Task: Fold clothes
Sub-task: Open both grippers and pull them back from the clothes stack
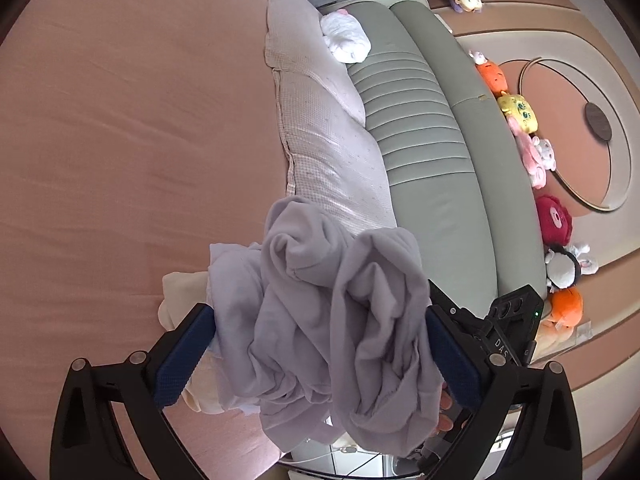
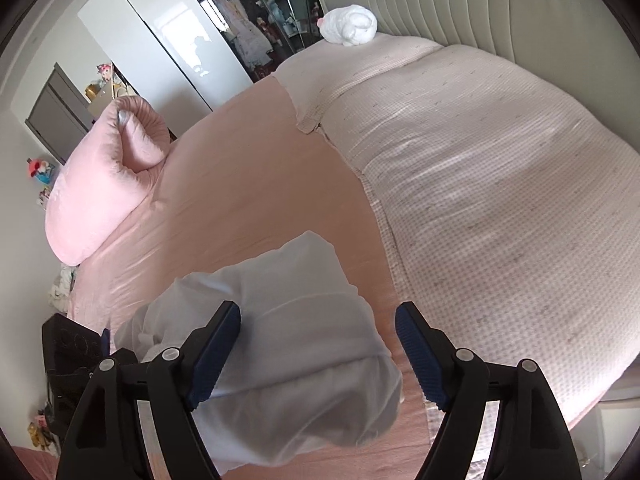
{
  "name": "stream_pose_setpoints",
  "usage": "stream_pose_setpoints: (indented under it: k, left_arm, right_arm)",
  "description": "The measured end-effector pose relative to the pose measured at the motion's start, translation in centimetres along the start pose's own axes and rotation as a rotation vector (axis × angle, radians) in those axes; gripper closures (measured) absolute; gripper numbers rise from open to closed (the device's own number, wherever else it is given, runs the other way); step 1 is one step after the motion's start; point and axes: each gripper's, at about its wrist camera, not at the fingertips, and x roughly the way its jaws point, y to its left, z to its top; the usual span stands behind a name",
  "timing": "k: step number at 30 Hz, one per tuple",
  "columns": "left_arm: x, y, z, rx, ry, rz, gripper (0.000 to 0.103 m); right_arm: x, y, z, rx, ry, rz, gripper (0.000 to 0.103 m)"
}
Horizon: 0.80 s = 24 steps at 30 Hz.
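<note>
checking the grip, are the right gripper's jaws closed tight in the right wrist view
No, the right gripper stands open, with the pale cloth lying loose between its fingers.

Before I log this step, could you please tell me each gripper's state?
Left gripper: jaws wide, lavender garment bunched between; grip cannot be told.
Right gripper: open, holding nothing.

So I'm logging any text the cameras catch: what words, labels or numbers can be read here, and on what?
"DAS": white letters on the black device beside the left gripper; further letters are cut off.
A single "G" lower on the same device; the rest is hidden.
Round white mark on the dark red plush toy: too blurred to read.
Right wrist view: no readable text; the shelf items are too small.
</note>
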Motion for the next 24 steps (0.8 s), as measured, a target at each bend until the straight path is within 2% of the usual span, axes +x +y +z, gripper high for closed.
stream_pose_setpoints:
  k: [4, 8, 13, 18, 24]
  left_arm:
    - [0.6, 0.0, 0.4, 0.014, 0.020, 0.041, 0.000]
    - [0.4, -0.1, 0.1, 0.013, 0.009, 0.031, 0.000]
    - [-1.2, -1.1, 0.5, 0.023, -0.015, -0.011, 0.000]
    - [-2.4, -1.4, 1.2, 0.034, -0.044, -0.004, 0.000]
    - [-3.7, -1.0, 1.1, 0.028, -0.073, 0.010, 0.000]
  right_arm:
    - [-0.4, 0.7, -0.2, -0.045, 0.022, -0.032, 0.023]
    - [-1.1, 1.4, -0.2, -0.088, 0.017, -0.062, 0.023]
    - [-2.4, 1.0, 0.0, -0.045, 0.004, -0.039, 0.023]
    - [-3.3, 0.8, 0.3, -0.042, -0.021, -0.088, 0.023]
    - [-4.1, -0.1, 0.6, 0.008, -0.041, -0.068, 0.023]
